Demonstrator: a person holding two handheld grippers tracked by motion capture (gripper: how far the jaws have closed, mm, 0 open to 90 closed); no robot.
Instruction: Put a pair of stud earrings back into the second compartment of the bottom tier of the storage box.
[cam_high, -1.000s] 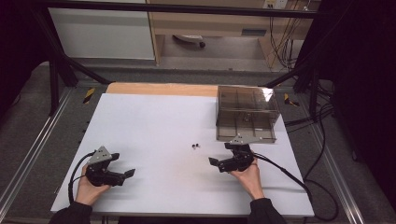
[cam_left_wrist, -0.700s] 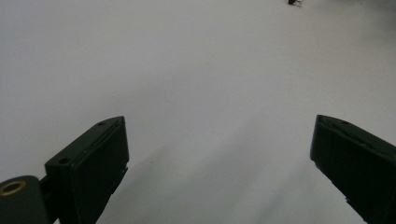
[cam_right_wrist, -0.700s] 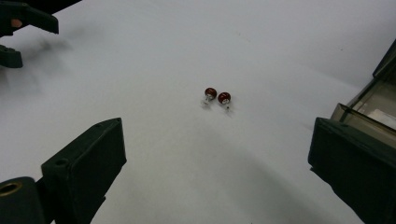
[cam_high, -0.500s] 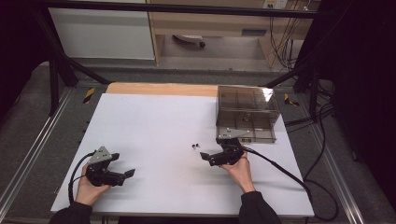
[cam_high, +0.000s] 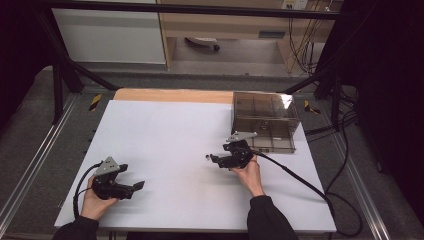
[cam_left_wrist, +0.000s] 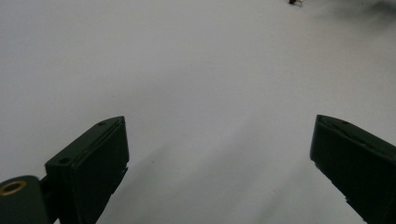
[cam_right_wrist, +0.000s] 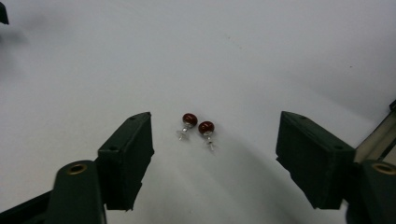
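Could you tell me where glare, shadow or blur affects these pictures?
High view: glare on the box lid's far right corner, dark surroundings. Right gripper view: the two red earrings sharp, soft shadows under the jaws. Left gripper view: the far table blurred, with a dim smudge at the top right.

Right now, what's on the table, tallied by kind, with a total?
Red stud earrings: 2, one touching or nearly touching the other, lying between the right gripper's open jaws
Smoky clear compartment box: 1
Hand-held grippers: 2, left gripper and right, both open
Total: 5
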